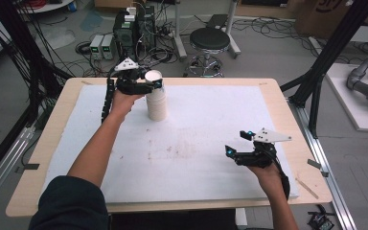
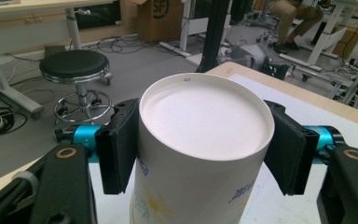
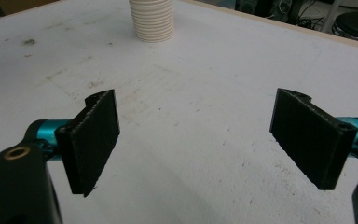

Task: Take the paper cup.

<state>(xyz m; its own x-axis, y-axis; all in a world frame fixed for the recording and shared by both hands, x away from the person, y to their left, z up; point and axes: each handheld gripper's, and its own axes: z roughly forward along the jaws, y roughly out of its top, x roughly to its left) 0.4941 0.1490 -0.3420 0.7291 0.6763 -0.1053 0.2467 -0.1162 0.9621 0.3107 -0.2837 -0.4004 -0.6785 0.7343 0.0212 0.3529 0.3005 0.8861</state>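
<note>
White padding covers the surface (image 1: 211, 139), stained near its middle. The left tongs (image 2: 204, 154) pinch the top cup (image 2: 200, 154) of a stack of paper cups (image 1: 156, 98), a pad against each side; the stack's lower part is cut off in the left gripper view. The right tongs (image 3: 205, 140) hang spread wide, well apart from the stack. Beyond the stack, past the surface's far edge, stands a black stool (image 1: 210, 40) among floor cables.

cup stack (image 1: 156, 103) far left on mat (image 1: 211, 143); stool (image 1: 210, 40) behind table (image 1: 278, 103).
</note>
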